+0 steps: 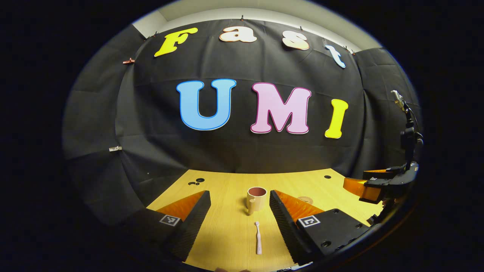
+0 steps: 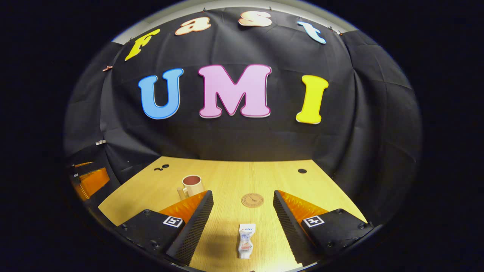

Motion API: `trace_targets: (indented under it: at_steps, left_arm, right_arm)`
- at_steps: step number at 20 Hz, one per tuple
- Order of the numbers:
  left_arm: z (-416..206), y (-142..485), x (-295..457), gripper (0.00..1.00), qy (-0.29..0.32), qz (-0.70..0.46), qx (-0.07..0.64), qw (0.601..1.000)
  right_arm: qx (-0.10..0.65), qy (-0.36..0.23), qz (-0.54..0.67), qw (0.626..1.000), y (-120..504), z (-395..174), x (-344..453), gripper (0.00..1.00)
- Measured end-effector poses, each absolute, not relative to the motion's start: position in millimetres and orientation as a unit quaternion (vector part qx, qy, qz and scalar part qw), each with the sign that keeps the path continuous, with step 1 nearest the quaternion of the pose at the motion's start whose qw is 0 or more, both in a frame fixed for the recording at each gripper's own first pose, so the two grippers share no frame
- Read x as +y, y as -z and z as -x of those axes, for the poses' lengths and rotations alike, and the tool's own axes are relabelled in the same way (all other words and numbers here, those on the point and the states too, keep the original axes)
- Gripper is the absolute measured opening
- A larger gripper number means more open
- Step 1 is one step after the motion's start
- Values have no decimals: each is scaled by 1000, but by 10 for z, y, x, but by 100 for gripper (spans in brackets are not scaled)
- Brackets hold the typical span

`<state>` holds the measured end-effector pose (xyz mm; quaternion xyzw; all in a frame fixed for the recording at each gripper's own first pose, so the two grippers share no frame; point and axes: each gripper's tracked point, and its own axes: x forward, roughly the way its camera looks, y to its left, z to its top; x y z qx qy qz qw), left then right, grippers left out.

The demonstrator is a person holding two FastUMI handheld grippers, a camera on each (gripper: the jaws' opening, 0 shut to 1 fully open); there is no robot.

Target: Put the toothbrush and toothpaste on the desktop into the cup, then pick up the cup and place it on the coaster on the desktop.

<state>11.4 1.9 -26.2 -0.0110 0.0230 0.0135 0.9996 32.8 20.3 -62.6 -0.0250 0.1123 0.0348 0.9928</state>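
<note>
Desktop (image 2: 227, 177) count — one cup (image 1: 256, 198), toothbrush (image 1: 258, 238), toothpaste (image 2: 245, 240), coaster (image 2: 252, 200).

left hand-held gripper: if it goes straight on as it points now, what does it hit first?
Likely the toothbrush, lying on the desktop between the open fingers of the left hand-held gripper. Beyond it, in the same line, stands the cup. Depth is unclear; if the gripper rides above the desktop, it could pass over the brush and meet the cup.
</note>
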Motion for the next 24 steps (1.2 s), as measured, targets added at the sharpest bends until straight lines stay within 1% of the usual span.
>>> trace_targets:
  at_steps: [4, 10, 14, 19, 24]
  left_arm:
    - [-114, 363, 101, 97, -29, 26, 38, 999]
    - [-95, 504, 212, 98, -55, 36, 61, 996]
    - [-90, 573, 271, 98, -76, 41, 70, 994]
    - [-122, 759, 281, 98, -90, 40, 103, 990]
    - [-125, 935, 290, 98, -104, 29, 131, 985]
  right_arm:
    - [145, -31, 29, 989, 825, -432, 133, 98]
    - [218, -35, 17, 975, 1298, -569, 129, 98]
    - [276, -44, 17, 960, 1666, -710, 141, 98]
    - [350, -46, 34, 935, 2177, -784, 111, 98]
    - [395, -53, 74, 914, 2553, -772, 74, 98]
